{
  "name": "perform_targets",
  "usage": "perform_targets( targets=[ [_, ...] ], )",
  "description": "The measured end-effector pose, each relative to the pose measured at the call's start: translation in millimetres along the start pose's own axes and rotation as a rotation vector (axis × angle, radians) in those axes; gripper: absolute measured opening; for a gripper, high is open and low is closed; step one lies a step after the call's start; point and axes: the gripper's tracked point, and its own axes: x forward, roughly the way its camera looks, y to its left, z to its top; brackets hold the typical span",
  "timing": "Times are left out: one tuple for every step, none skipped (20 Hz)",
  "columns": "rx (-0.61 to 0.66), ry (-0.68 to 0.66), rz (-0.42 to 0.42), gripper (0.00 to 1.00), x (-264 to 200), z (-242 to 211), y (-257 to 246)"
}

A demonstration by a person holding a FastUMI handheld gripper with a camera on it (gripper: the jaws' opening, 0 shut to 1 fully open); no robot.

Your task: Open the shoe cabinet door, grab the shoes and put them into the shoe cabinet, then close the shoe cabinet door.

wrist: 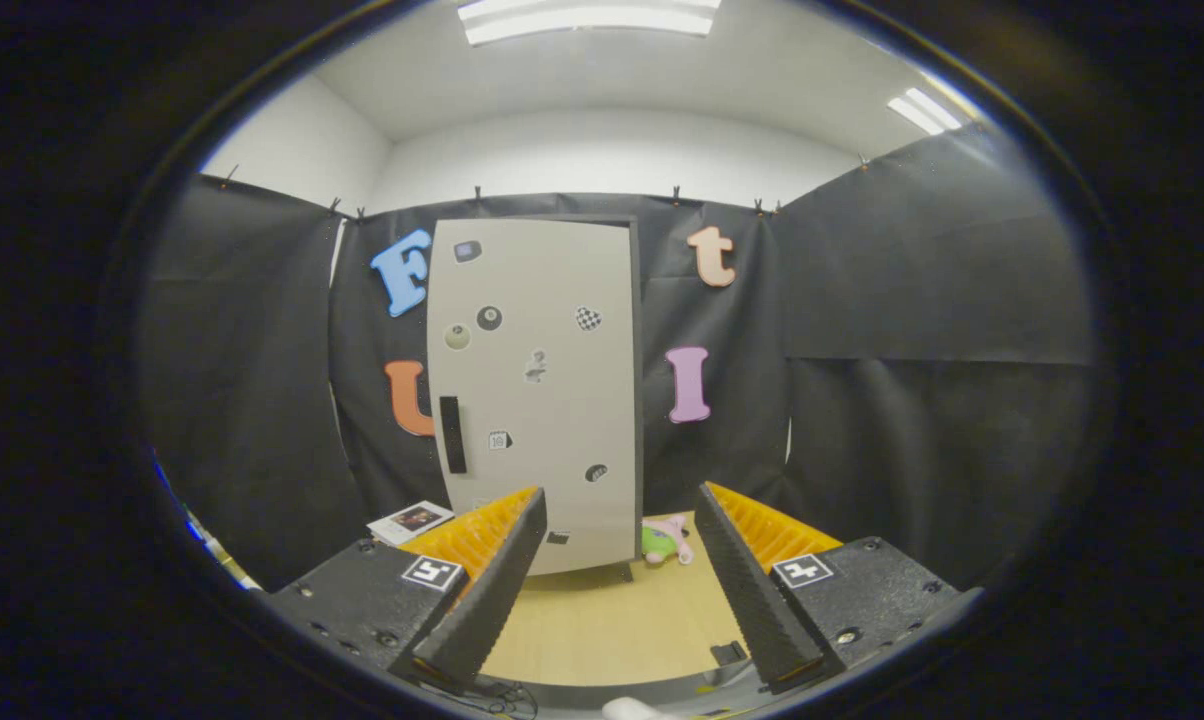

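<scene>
The tall light-grey shoe cabinet (537, 395) stands upright on the pale wooden floor (612, 620) against the black cloth wall, well beyond the fingers. Its flat door (552, 300) is closed and carries several small stickers, with a narrow black vertical handle (451, 434) near its left edge. The gripper (617, 575) points straight at the cabinet's lower part; its 2 fingers are spread wide apart with nothing between them but bare floor. A small pink and green soft shoe (666, 539) lies on the floor just beside the cabinet's right foot, beyond the fingers and nearer the right 1. A flat white card with a dark picture (410, 520) lies on the floor left of the cabinet, beyond the left finger.
</scene>
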Motion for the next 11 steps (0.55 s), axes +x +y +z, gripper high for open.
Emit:
perform_targets(
  targets=[
    [0.003,-0.001,0.003,0.98,1.8,-1.0,2.0],
    [0.004,-0.001,0.007,0.98,2.6,-0.8,3.2],
    [0.004,-0.001,0.01,0.98,3.3,-1.0,4.1],
    [0.003,0.0,0.013,0.98,2.7,-1.2,5.0],
    [0.002,-0.001,0.019,0.98,2.7,-0.6,6.2],
    [-0.001,-0.001,0.022,0.98,2.7,-1.1,6.8],
    [-0.002,-0.004,0.025,0.98,2.9,-2.5,7.5],
    [-0.002,-0.014,0.027,0.98,2.9,-1.7,8.0],
    [-0.006,-0.017,0.022,0.98,3.9,-2.9,6.1],
    [-0.01,-0.018,0.019,0.98,4.3,-4.9,5.3],
    [-0.009,-0.017,0.018,0.98,4.9,-6.5,5.9]
  ],
)
